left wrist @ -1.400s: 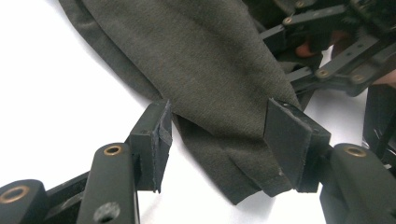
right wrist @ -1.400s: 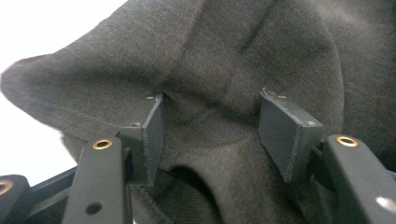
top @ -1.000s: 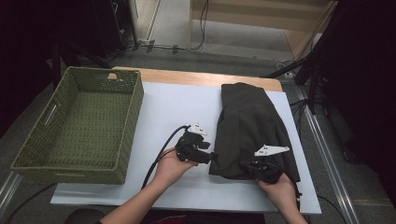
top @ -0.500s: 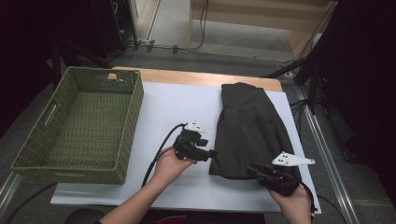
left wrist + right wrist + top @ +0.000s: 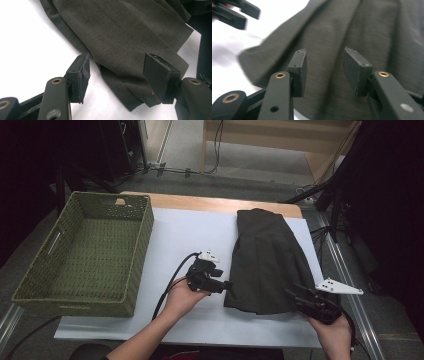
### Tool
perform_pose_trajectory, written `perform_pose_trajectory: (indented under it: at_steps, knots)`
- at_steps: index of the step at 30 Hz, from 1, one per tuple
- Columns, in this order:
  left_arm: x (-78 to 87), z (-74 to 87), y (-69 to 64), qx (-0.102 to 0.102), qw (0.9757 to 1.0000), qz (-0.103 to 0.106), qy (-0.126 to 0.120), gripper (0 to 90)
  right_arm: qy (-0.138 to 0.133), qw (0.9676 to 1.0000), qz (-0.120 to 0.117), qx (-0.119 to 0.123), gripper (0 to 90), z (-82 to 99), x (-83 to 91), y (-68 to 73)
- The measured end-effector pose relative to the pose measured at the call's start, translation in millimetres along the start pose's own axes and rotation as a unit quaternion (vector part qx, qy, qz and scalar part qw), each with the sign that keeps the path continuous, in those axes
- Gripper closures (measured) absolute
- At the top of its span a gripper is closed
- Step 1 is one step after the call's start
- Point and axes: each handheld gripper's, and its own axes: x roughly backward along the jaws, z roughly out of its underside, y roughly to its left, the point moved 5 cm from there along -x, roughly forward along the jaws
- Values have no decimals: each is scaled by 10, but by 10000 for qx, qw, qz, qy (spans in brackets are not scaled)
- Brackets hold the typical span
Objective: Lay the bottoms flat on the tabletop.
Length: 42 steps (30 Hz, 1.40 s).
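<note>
dark cloth point(image 5: 265, 260): flat on the desk point(image 5: 190, 227), right of the green basket point(image 5: 85, 252) | left gripper point(image 5: 225, 286): at the cloth's near-left edge, fingers point(image 5: 80, 75) spread, hem between, unpinched | right gripper point(image 5: 295, 295): over the cloth's near-right corner, fingers point(image 5: 299, 72) just opening, gripping nothing

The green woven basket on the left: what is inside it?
Inside the green woven basket only its own woven floor shows in the high view. The near wall hides the strip just behind it.
</note>
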Motion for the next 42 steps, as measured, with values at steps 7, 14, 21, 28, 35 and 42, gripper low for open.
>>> perform_pose_trajectory:
  at_steps: [7, 14, 21, 28, 35, 42]
  knots:
    - [-13, 6, -10, -28, 10000, -3, 33, 392, 137, 9989, 440, -37, 442, 90, -169, -234]
    - [-30, 15, -10, -50, 10000, -43, 74, 392, 390, 9969, 656, -186, 424, 137, -376, -465]
    - [-39, 17, -2, -53, 9999, -57, 69, 392, 884, 9948, 142, -484, 853, 166, -372, -413]
    - [-14, 3, 9, 5, 10000, -55, -7, 392, 453, 9974, -126, -550, 861, 33, -13, -218]
    - [-9, -7, 32, 90, 9999, 69, 7, 344, -75, 9990, 4, -434, 638, -71, 202, -123]
    - [-60, 9, 38, 95, 9999, 31, 112, 333, 18, 9994, 103, -345, 560, -33, 73, -186]
